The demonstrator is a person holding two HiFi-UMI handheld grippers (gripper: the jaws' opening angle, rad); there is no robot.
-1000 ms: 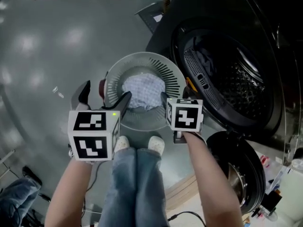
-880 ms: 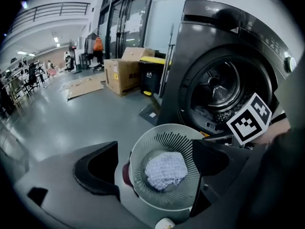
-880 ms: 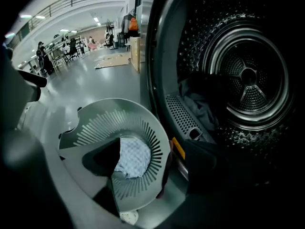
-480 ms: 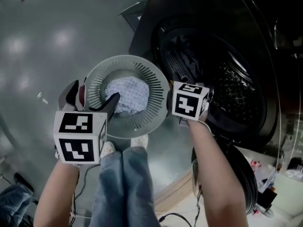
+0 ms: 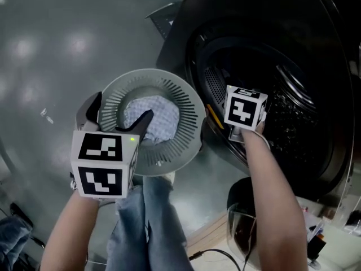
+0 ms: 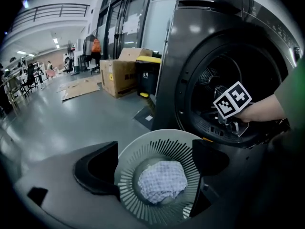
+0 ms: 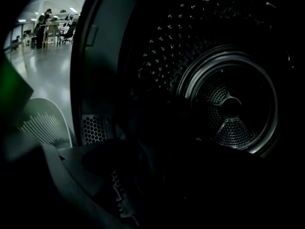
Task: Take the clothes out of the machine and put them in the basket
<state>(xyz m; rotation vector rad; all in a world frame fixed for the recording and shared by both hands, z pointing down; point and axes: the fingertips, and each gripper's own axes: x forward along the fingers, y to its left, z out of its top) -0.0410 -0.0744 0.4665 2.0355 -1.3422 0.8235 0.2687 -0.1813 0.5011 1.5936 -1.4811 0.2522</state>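
While the machine (image 5: 237, 21) is filling the whole 3 o'clock side of the head view, its drum (image 5: 293, 112) is gaping toward me. As far as I can judge, that is where the rest of the clothes are lying. In the right gripper view something like a dark heap (image 7: 157, 128) is slumping low at the drum's mouth, though the gloom is hiding too much for me to be sure or to read any long axis. The basket (image 5: 189, 100) is sitting on the floor just beside the machine, at 9 o'clock from the drum opening, and one pale checked cloth (image 5: 155, 114) is already lying in its bottom. My right gripper (image 5: 244, 110) is by far the nearer one. It is pointing into the opening, with the dark heap lying close ahead at about 6 o'clock, and its jaws are standing apart with nothing pressed between them that I can make out. My left gripper (image 5: 118, 113) is hovering above the basket's 9 o'clock rim, jaws spread wide and gripping nothing, with the checked cloth lying well below them. I am judging the coming grab as the right gripper's, forward and down into the drum.
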